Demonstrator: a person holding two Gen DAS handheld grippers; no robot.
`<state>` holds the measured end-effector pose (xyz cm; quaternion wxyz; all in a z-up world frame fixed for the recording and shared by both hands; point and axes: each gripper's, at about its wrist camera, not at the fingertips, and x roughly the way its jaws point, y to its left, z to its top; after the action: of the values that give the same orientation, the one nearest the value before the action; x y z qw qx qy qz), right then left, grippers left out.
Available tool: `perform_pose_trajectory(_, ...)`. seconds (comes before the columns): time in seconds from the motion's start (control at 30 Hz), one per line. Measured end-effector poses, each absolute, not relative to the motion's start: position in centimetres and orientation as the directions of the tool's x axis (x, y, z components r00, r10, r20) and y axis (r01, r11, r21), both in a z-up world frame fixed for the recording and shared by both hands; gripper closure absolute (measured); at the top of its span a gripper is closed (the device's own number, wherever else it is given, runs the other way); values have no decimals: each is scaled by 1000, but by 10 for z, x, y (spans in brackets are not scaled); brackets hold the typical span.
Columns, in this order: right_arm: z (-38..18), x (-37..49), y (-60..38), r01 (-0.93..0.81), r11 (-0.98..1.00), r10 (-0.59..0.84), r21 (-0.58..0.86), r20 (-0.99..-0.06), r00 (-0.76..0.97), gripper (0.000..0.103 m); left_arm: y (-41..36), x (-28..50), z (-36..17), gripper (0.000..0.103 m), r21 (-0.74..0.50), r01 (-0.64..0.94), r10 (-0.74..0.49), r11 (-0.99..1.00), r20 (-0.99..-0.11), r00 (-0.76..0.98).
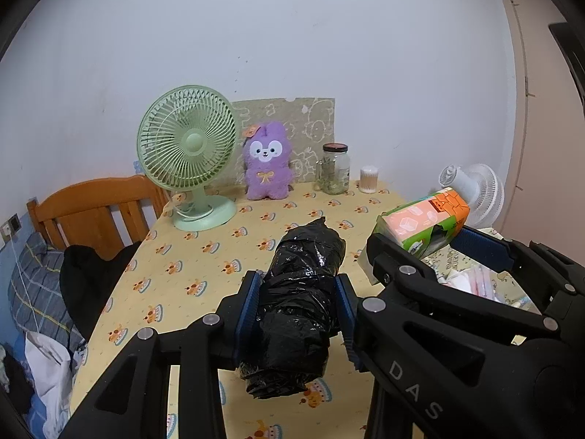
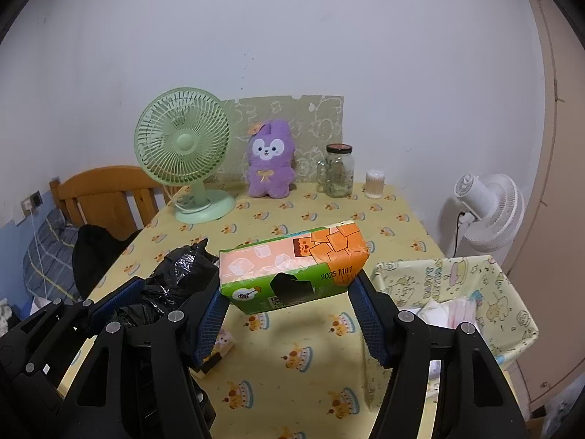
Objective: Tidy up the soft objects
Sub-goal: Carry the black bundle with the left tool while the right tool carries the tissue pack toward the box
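My left gripper (image 1: 298, 285) is shut on a black plastic-bag roll (image 1: 299, 292) and holds it above the yellow tablecloth (image 1: 204, 256). My right gripper (image 2: 289, 292) is shut on a green and orange tissue pack (image 2: 292, 267), lifted and tilted above the table. The tissue pack also shows in the left wrist view (image 1: 426, 223), to the right of the roll. The roll and left gripper show at the left in the right wrist view (image 2: 161, 289). A purple plush bunny (image 2: 270, 162) sits upright at the back of the table.
A green desk fan (image 2: 182, 146), a glass jar (image 2: 340, 172) and a cotton-swab tub (image 2: 374, 183) stand along the back. A patterned fabric bin (image 2: 457, 285) with soft items sits at right. A white fan (image 2: 490, 212) stands beyond the table. A wooden headboard (image 2: 102, 190) and bedding lie left.
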<state>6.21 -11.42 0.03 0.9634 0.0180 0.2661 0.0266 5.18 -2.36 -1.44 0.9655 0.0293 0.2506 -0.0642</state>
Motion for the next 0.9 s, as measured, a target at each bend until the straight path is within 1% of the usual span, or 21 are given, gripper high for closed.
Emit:
perform_pose_trajectory(0.37, 7, 57, -148, -6, 999, 31, 52, -495, 868, 35, -56, 52, -8, 60, 33, 178, -142, 983, -473, 869)
perform_pose_trajectory(0.9, 7, 67, -197, 40, 998, -14, 41, -494, 869, 35, -105, 71, -8, 60, 45, 250, -199, 967, -479, 855)
